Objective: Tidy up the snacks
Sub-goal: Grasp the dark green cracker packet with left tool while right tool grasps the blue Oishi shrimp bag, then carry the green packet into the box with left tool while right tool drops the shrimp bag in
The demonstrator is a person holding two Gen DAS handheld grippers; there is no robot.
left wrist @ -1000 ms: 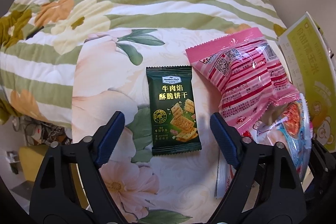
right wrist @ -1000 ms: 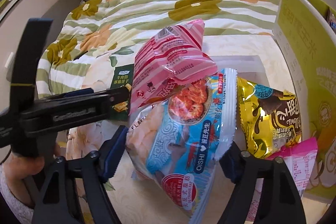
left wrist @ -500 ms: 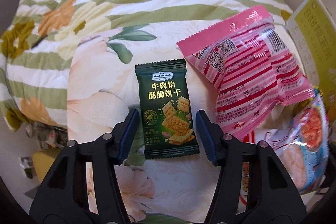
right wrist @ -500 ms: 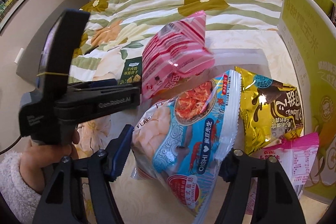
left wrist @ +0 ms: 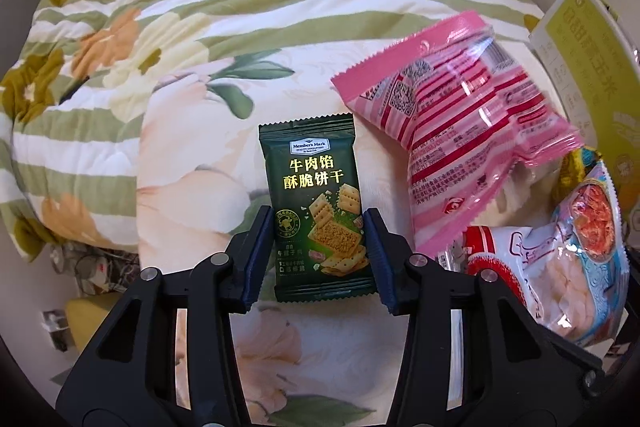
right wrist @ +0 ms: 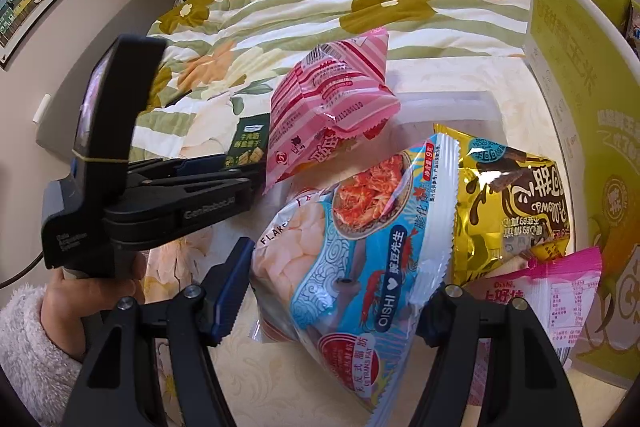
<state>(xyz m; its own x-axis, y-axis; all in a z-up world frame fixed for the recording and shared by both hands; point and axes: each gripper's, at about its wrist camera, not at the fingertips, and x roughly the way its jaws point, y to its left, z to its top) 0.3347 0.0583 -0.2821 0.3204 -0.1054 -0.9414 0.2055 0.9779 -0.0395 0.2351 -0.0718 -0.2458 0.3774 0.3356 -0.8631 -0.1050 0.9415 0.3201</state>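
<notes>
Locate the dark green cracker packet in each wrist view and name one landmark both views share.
Left wrist view: the dark green cracker packet lies at centre on the floral cover, its lower half clamped between the left gripper pads.
Right wrist view: only the top of the packet shows, left of centre, behind the left gripper and left of the pink striped bag.
Shared landmark: the pink striped bag, immediately right of the packet in both.

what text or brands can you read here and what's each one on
"Member's Mark" and "牛肉馅 酥脆饼干": green cracker packet
"OISHI", "FLAKE", "0g TRANS FAT": blue shrimp bag
"Oishi": small pink packet
"GenRobot.AI": left gripper side, seen from the right wrist
Barcode digits and fine print on the pink striped bag: too small
Gold bag: upside down, unclear
Yellow-green box: large characters, not legible
</notes>
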